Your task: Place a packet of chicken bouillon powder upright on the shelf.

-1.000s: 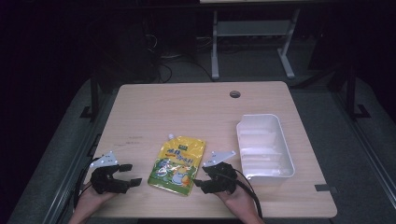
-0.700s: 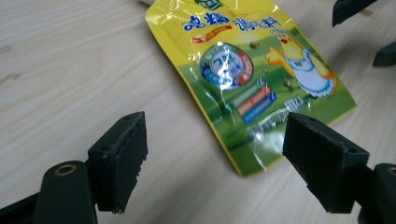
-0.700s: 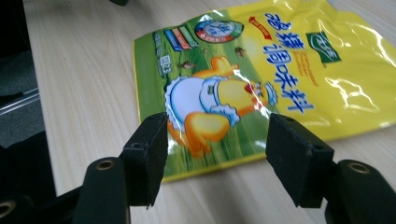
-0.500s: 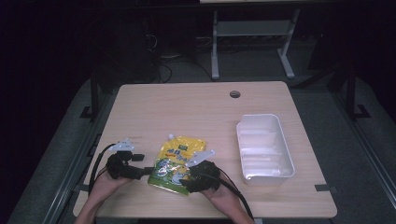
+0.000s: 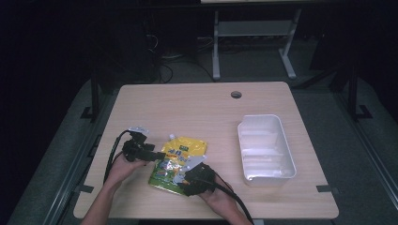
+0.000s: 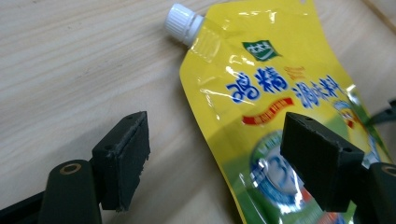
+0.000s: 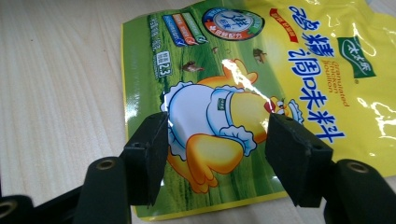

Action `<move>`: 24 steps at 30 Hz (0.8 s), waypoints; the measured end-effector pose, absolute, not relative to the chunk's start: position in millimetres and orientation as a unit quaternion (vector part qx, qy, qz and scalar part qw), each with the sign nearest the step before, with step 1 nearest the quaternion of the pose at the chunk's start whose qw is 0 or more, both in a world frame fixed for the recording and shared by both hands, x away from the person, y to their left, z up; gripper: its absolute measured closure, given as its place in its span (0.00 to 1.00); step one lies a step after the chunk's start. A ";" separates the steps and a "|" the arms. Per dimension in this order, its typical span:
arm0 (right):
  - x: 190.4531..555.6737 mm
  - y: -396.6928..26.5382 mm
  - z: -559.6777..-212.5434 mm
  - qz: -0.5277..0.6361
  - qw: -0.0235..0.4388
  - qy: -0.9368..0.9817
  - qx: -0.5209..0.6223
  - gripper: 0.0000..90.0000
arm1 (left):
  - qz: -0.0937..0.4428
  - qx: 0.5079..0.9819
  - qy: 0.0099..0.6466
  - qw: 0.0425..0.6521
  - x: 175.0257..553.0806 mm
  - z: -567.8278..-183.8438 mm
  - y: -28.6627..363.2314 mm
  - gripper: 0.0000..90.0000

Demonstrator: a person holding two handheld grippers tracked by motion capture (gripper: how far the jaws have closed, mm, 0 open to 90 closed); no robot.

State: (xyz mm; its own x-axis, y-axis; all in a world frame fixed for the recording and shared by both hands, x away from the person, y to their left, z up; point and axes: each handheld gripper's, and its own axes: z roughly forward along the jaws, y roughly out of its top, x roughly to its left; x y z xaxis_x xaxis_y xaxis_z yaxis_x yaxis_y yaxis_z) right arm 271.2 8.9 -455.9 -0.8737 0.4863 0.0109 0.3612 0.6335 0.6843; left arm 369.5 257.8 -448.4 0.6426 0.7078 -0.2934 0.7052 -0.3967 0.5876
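A yellow and green spouted pouch (image 5: 182,157) with a white cap (image 6: 184,23) lies flat on the wooden table (image 5: 202,112), a cartoon chick printed on it (image 7: 219,135). My left gripper (image 5: 157,155) comes in from the left, open. In the left gripper view (image 6: 215,140) one jaw is over bare wood and the other over the pouch's side edge. My right gripper (image 5: 184,174) is at the pouch's near end, open. Its jaws (image 7: 217,135) straddle the chick print without pressing on it, and they have just opened slightly further.
A white rectangular tray (image 5: 284,154) stands at the right of the table. A round cable hole (image 5: 236,94) is near the far edge. Cables trail from both grippers toward the front edge. Dark floor and a metal frame lie beyond the table.
My left gripper has moved right, from the table's front left up to the pouch's left edge. My right gripper has shifted a little left over the pouch's near end.
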 end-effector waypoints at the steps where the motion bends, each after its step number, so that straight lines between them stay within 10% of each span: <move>1: 271.2 8.8 -456.9 0.360 0.085 0.898 0.237 0.43 | -0.005 0.835 0.427 0.346 374.5 -451.8 254.4 0.27; 24: 270.1 7.0 -461.4 0.372 0.088 0.894 0.235 0.44 | -0.092 0.822 0.421 0.371 383.8 -459.8 245.9 0.58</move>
State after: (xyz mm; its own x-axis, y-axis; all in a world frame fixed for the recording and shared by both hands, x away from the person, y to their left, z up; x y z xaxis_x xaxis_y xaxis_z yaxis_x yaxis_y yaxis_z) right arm 270.1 7.0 -461.4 -0.8744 0.4848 0.0179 0.3544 0.6131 0.7060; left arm 383.8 245.9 -459.8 0.6283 0.6241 -0.4646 0.7612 -0.3697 0.5328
